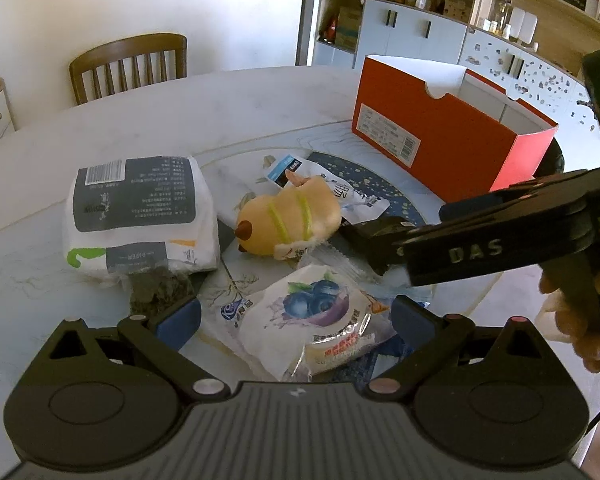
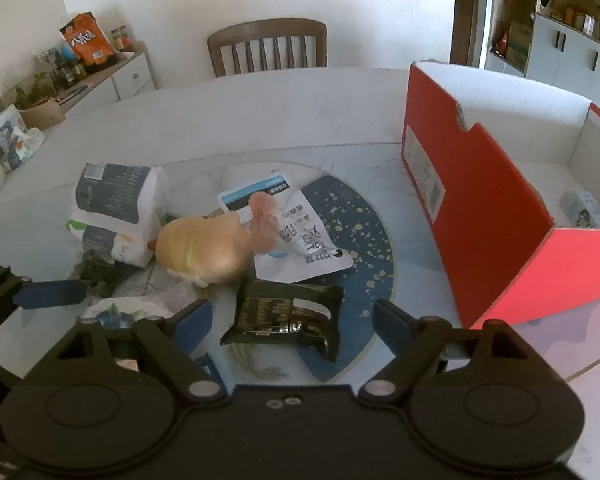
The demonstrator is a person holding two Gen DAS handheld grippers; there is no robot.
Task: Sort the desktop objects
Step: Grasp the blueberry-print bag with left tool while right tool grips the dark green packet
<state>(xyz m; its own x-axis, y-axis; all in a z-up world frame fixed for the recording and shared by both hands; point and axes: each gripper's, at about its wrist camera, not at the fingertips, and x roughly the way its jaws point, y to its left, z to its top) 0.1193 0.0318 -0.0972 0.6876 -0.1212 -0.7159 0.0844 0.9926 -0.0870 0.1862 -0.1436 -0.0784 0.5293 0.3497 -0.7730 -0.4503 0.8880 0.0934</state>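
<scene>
Counter: a pale marble-look counter (image 1: 220,112) with a round inset of dark blue, gold-speckled pattern (image 2: 356,216).
Room: a wooden chair (image 2: 266,46) stands at the far edge; white cabinets with open shelves (image 1: 440,24) fill the right side, and a low sideboard (image 2: 112,76) with an orange snack bag sits at the left.
Box: an open red shoebox (image 1: 440,136) stands on the right of the counter, with a small pale packet (image 2: 586,208) lying inside it.
Clutter: a white and grey paper pack (image 1: 140,208), a tan plush toy (image 1: 288,220), a flat white pouch (image 2: 300,236) under the toy, a blueberry snack packet (image 1: 320,320) and a black packet (image 2: 288,316) lie close together left of the box.
Left tool (image 1: 296,316): fingers spread wide, the blueberry snack packet lying between them; contact cannot be told.
Right tool (image 2: 292,320): fingers wide apart, the black packet on the counter between the tips, not gripped.
Person: a hand (image 1: 580,312) holds the right tool's handle.
</scene>
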